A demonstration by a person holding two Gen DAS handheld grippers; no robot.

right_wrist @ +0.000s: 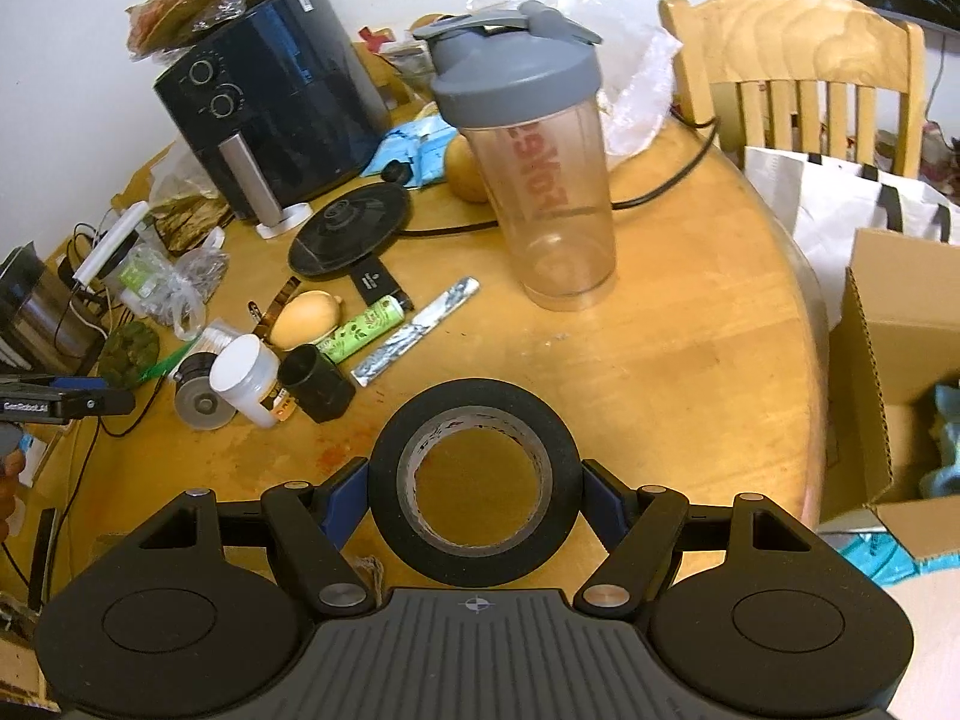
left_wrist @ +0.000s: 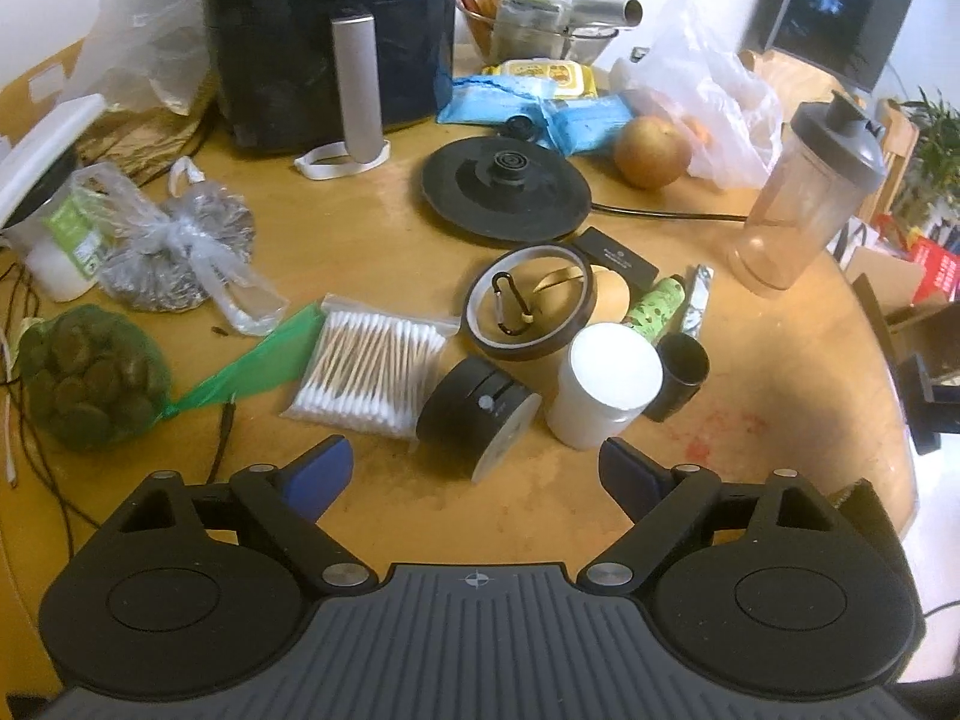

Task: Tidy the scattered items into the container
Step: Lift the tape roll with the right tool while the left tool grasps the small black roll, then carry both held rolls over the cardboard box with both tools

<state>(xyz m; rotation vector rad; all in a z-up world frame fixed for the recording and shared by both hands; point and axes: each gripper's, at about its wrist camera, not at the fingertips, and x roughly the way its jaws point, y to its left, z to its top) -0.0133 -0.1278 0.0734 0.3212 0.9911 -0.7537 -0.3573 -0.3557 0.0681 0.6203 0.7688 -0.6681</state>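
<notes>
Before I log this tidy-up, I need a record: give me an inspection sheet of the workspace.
Surface: round wooden table, stained near the front.
Job's things: black tape roll in the right claw; white jar, cotton swabs, cardboard box off the table's edge.
Clutter: air fryer, shaker bottle, kettle base.
Grippers: left claw open, empty; right shut on tape.
Cables: black cord across the table.
Surroundings: wooden chair.

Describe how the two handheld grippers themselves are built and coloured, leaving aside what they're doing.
Both the left gripper and the right gripper are alike: a ribbed grey body with a small crosshair mark, two round black housings, black linkage arms with silver pivot pins, and blue finger pads. No sleeves show.
</notes>
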